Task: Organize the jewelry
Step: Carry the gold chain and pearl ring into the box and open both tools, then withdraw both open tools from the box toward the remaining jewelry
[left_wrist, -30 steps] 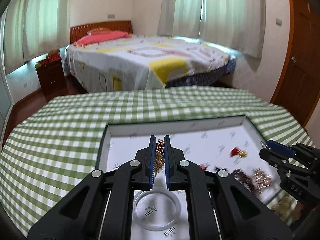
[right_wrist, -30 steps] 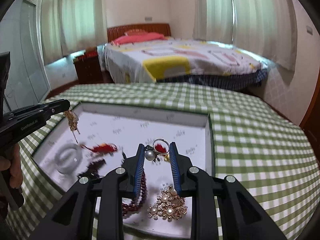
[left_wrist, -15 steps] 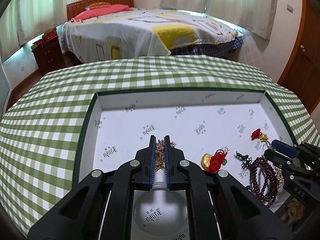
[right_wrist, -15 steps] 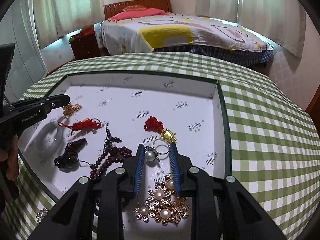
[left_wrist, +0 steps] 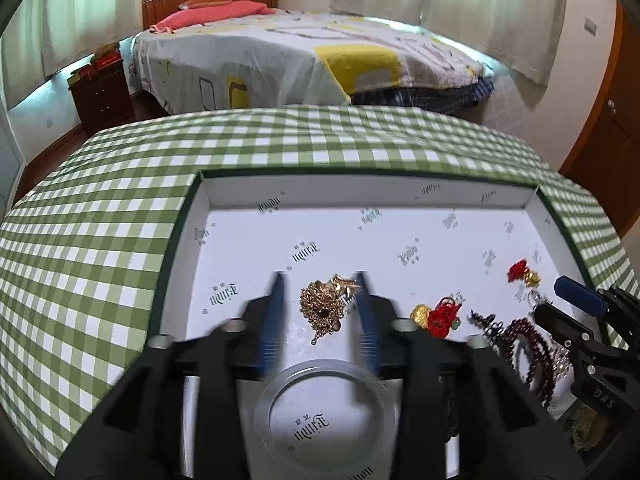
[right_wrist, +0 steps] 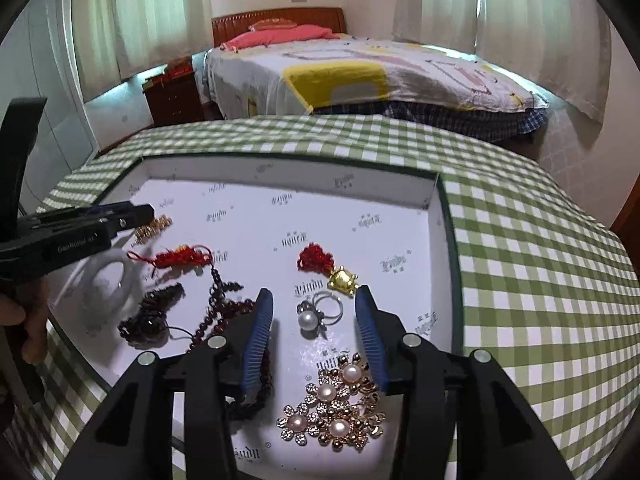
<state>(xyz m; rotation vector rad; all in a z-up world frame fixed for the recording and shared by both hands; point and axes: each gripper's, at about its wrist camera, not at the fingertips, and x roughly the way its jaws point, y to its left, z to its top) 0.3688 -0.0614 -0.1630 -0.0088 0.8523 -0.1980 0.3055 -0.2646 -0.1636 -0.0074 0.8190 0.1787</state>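
A white shallow box (left_wrist: 360, 190) (right_wrist: 280, 168) lies on the green checked table. In the left wrist view my left gripper (left_wrist: 320, 280) is open, and a gold chain piece (left_wrist: 324, 306) lies loose on the box floor between its fingers. In the right wrist view my right gripper (right_wrist: 314, 296) is open around a pearl ring (right_wrist: 314, 316) that rests on the box floor. My left gripper (right_wrist: 136, 212) shows at the left of that view beside the gold chain piece (right_wrist: 154, 226). My right gripper (left_wrist: 560, 300) shows at the right of the left wrist view.
In the box also lie a clear bangle (left_wrist: 326, 412) (right_wrist: 106, 280), a red knot with gold charm (right_wrist: 328, 266) (left_wrist: 522, 272), another red knot (right_wrist: 180, 258) (left_wrist: 438, 314), dark red beads (right_wrist: 224, 312) (left_wrist: 528, 348), a dark bracelet (right_wrist: 150, 316) and a pearl flower brooch (right_wrist: 332, 404). A bed (left_wrist: 300, 52) stands behind the table.
My left gripper lowered and opened, and the gold chain piece now lies on the box floor. My right gripper lowered, opened and let go of the pearl ring, which now rests in the box.
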